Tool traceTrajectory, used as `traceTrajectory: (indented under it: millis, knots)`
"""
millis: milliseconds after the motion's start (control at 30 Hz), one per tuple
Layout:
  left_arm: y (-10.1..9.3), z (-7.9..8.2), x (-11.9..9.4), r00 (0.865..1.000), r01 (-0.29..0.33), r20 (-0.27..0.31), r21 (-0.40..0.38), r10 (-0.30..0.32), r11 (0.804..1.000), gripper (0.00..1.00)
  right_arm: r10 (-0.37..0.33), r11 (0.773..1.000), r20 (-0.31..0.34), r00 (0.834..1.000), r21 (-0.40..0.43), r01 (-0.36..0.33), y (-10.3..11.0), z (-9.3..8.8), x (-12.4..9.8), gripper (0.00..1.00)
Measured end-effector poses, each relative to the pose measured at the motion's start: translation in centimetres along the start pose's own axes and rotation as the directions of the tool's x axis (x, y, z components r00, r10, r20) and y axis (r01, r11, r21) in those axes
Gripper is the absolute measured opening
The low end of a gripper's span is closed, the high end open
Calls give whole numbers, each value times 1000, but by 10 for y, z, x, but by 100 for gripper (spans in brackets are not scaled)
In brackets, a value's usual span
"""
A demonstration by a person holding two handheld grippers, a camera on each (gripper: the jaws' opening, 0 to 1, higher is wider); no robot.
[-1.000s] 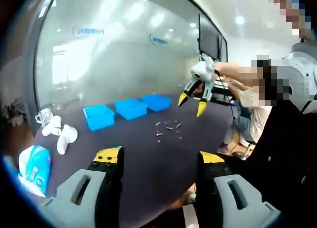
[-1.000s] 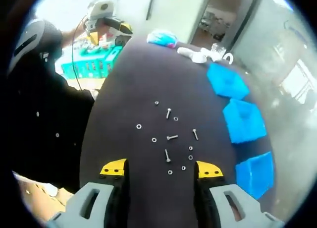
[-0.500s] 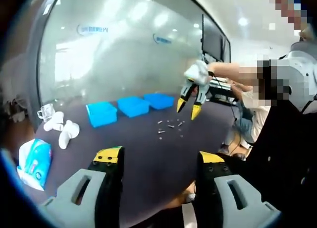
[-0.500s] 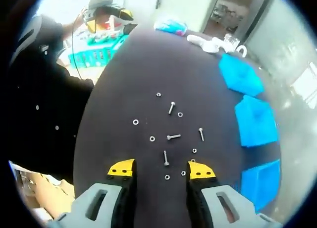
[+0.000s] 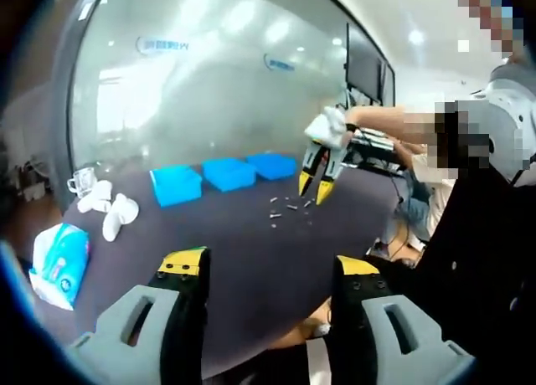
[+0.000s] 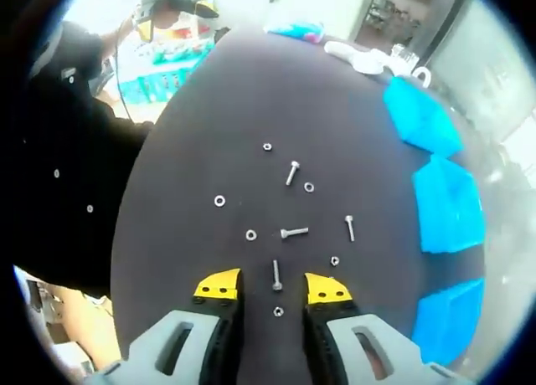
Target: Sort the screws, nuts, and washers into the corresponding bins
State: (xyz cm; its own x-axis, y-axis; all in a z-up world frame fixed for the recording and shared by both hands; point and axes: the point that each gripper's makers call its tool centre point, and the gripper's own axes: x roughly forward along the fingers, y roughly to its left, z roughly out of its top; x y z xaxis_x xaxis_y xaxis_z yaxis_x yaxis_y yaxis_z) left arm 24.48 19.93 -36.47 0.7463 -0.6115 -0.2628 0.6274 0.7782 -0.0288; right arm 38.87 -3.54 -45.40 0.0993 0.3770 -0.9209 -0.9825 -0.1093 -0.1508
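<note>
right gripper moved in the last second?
Yes. In the left gripper view the right gripper came down toward the loose screws on the table, jaws narrowing.

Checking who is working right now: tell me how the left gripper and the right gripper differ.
The right gripper sits low over the table, jaws narrowed around a screw; the left gripper hangs back at the table's edge with nothing between its jaws. The right's gap is narrow, the left's wide. Both have yellow-tipped jaws.

Both grippers are built with grey slotted jaw bodies and black fingers tipped in yellow. The left gripper [image 5: 270,272] and right gripper [image 6: 274,286] are matched. A black garment [image 5: 481,259] is worn by the person.
</note>
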Motion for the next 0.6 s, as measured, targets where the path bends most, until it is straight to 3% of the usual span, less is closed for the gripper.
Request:
traceTrajectory:
  millis: [400,600]
  knots:
    - [-4,-7,0,1000,3,-16,-3,-3,1000,57,2,1000,-70,998,-3,-2,-6,-10,13,10]
    - [-4,-9,-1,1000,0,-20,-9,0,1000,56,38,999,-78,996,12,-37,0,-11,15,3]
